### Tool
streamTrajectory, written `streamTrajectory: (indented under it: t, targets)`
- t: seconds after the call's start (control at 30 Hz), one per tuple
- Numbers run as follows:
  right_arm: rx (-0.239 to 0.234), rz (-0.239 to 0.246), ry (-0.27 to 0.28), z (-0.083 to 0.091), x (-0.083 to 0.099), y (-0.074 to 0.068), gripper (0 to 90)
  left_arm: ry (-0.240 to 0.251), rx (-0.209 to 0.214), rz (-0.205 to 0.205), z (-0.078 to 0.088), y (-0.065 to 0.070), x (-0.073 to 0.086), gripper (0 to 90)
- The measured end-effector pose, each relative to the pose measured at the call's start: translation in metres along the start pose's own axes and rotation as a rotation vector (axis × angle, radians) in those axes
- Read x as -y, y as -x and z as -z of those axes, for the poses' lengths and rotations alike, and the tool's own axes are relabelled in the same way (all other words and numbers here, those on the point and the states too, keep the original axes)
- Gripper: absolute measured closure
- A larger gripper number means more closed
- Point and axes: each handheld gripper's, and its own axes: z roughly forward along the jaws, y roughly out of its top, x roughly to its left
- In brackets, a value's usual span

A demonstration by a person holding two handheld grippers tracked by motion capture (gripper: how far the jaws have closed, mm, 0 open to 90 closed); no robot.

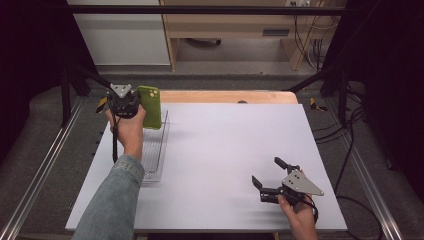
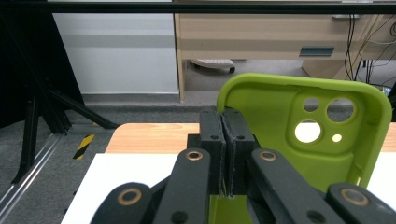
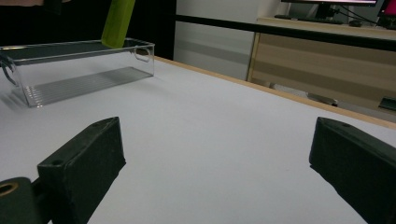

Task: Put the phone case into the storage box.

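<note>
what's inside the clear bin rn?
The clear bin looks empty: only its ribbed floor shows. The green case hangs above its far end, pinched by the left gripper. The forearm hides part of the bin from above.

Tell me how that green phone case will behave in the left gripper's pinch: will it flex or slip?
The green phone case is an empty, thin-walled shell, so probably light and bendy. The left gripper pinches only one edge wall, so it may swing or twist. Its matte surface should resist slipping.
</note>
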Motion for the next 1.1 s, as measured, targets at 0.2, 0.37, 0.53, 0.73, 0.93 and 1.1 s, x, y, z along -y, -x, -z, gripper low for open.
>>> streamTrajectory:
  t: [0.2,0.37,0.53,0.73,0.93,1.1]
  targets:
    - [-0.003,0.002,0.0,-0.0002,0.0,-0.0003,3.6,-0.002,-0.001,0.01,-0.002,-0.0024,0.0018,87.7]
    - [-0.006,0.007,-0.004,-0.0003,0.0003,-0.0012,3.6,0.009,0.015,0.014,-0.0014,-0.0013,0.0017,87.7]
    - [-0.005,0.01,-0.005,-0.0009,0.0005,-0.0019,3.6,0.006,0.009,0.026,-0.0018,-0.0017,0.0021,87.7]
    - [-0.012,0.017,-0.004,-0.0012,0.0006,-0.0025,3.6,0.003,0.007,0.02,-0.003,-0.0007,0.0047,87.7]
    - [-0.012,0.018,-0.004,-0.0012,0.0006,-0.0024,3.5,-0.004,0.002,0.01,-0.0063,0.0012,0.0069,87.7]
    - [-0.018,0.02,-0.004,-0.0012,0.0007,-0.0036,3.6,-0.006,-0.007,-0.004,-0.0061,0.0015,0.0102,87.7]
